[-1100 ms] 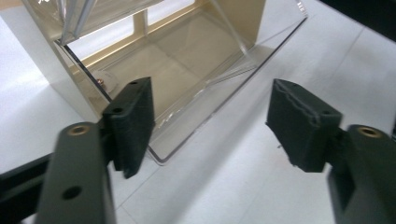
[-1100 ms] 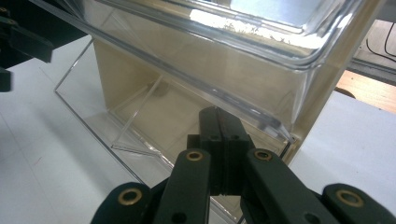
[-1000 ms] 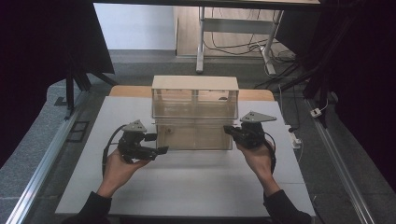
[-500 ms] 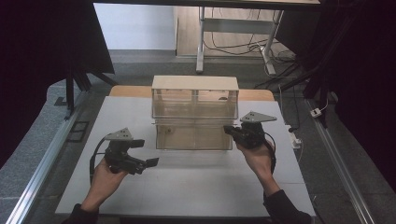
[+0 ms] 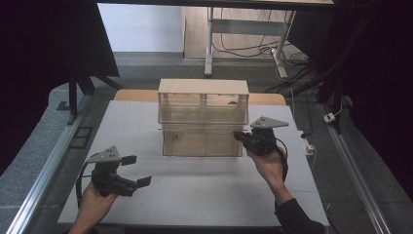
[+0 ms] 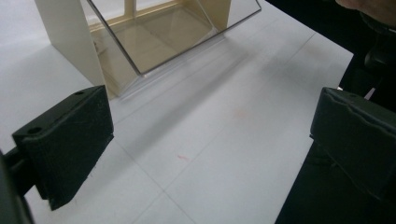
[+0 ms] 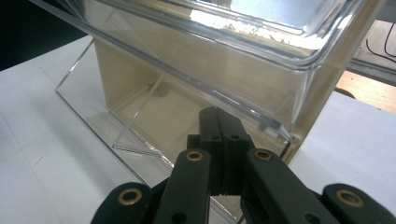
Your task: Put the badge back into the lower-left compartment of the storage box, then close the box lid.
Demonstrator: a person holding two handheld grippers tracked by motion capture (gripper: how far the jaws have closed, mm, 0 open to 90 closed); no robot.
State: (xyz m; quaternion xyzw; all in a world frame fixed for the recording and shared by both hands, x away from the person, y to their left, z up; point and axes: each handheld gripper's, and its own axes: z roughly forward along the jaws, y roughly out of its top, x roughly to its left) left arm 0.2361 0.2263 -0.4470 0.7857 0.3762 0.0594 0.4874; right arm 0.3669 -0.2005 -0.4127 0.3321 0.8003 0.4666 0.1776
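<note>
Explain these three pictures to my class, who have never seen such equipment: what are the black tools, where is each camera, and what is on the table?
A person holds a hand-held clamp in each hand. One camera looks down from above; one rides on each clamp, looking along its black jaws. On the white table stands a clear plastic drawer cabinet with its lower drawer tilted open. The left gripper is near the table's front edge, jaws wide open, holding nothing. The right gripper is shut, its tips at the drawer's right corner; whether it pinches the rim is unclear.
</note>
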